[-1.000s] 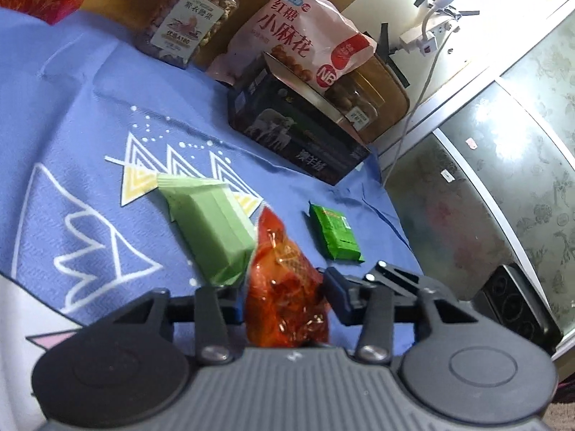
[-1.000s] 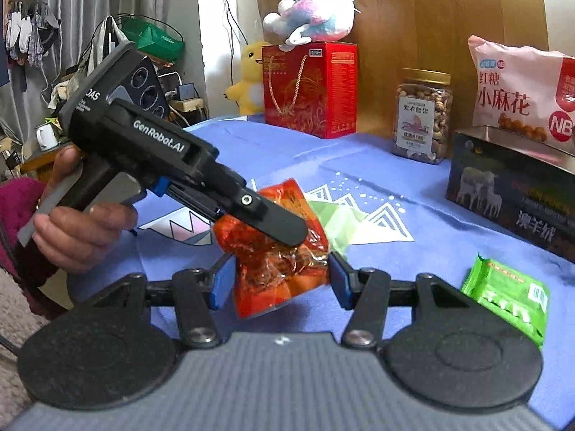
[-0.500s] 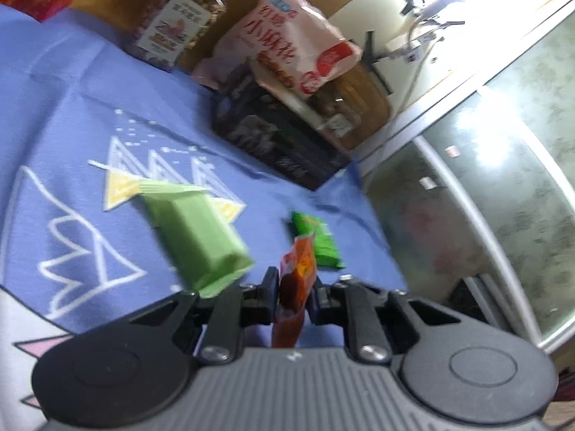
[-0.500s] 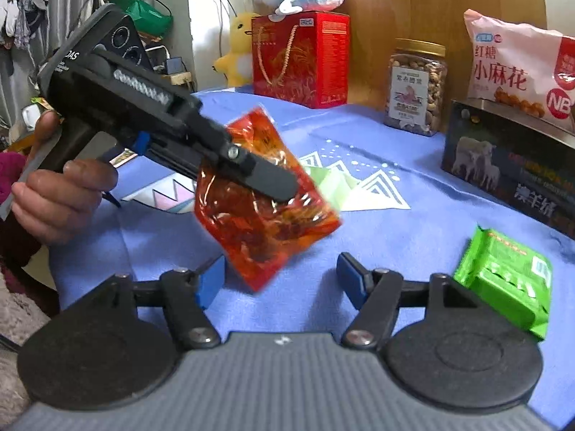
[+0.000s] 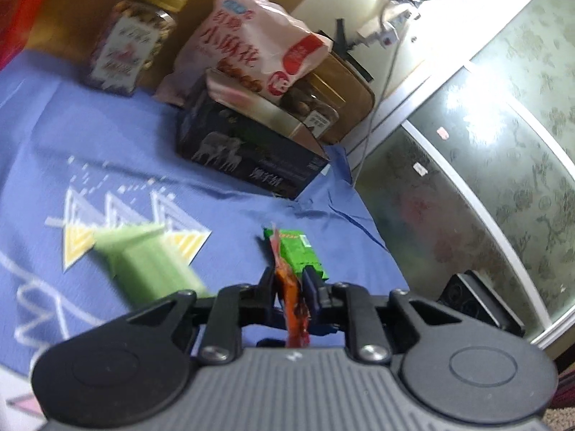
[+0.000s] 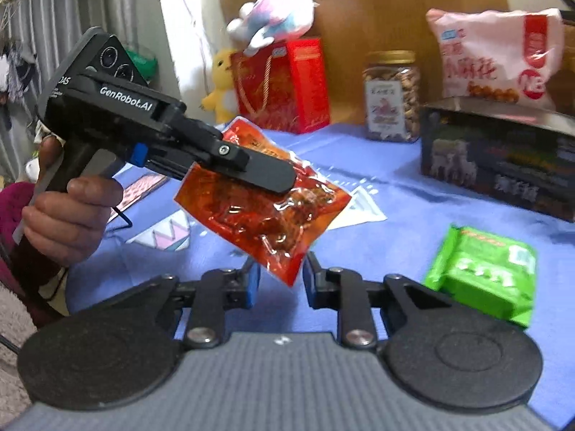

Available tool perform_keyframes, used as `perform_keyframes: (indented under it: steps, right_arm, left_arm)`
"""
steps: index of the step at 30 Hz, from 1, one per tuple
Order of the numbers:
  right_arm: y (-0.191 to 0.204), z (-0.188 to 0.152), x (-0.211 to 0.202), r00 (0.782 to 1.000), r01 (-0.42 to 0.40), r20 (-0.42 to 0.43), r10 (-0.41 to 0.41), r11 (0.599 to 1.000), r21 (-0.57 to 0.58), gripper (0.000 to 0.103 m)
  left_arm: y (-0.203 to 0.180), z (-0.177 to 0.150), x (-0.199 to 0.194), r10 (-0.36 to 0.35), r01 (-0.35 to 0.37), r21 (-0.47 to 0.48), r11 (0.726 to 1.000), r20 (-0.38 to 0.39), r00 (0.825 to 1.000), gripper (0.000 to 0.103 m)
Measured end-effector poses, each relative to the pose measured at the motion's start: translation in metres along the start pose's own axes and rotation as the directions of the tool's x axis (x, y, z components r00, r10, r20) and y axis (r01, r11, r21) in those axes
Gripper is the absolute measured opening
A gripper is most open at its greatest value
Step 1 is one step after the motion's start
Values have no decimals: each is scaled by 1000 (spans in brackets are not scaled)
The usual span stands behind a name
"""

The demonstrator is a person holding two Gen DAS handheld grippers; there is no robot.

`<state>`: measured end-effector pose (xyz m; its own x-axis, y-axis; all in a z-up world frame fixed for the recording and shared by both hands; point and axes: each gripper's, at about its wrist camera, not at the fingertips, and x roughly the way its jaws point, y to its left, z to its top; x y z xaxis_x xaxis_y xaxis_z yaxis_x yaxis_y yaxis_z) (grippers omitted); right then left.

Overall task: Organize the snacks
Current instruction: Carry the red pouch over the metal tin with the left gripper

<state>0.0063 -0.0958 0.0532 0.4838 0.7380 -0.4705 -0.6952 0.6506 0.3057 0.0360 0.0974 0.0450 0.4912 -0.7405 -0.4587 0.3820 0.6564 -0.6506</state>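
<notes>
A red snack packet (image 6: 266,212) hangs above the blue tablecloth (image 6: 395,194), with my left gripper (image 6: 276,179) shut on it. A hand (image 6: 64,212) holds that gripper. In the left wrist view the packet (image 5: 289,287) shows edge-on, pinched between the left gripper (image 5: 287,280) pads. My right gripper (image 6: 280,278) sits just below; its jaws are closing, the packet's lower corner hangs between them, and the pads do not press on it. A bright green packet (image 6: 481,273) lies on the cloth to the right. A pale green pack (image 5: 151,265) lies to the left.
A black box (image 6: 499,165) stands at the back right with a pink snack bag (image 6: 496,61) on it. A nut jar (image 6: 391,100), a red gift bag (image 6: 284,86) and plush toys (image 6: 273,14) line the back. The table's right edge (image 5: 366,222) drops beside glass doors.
The left jaws closed on the red packet and lifted it up out of the right gripper. The right jaws spread wide, then narrowed around the packet's lower corner.
</notes>
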Motion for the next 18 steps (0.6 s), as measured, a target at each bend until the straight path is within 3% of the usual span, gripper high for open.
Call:
perform_keyframes:
  steps: [11,14,18]
  right_arm:
    - [-35,-9,-10,995,89,40,-95,989,121,25]
    - [-44,-10,-13,995,78,47,-87,982,171,25]
    - [-47,-11,-12,995,84,40,-93,977,194,26]
  left_arm:
    - [-22,21,45,124,-116,114,987,-63,990,22]
    - [-30,23,52,209,-198,162,967,-56,976,25]
    - [-35,22,58,271,-256,183,949,-58,961,26]
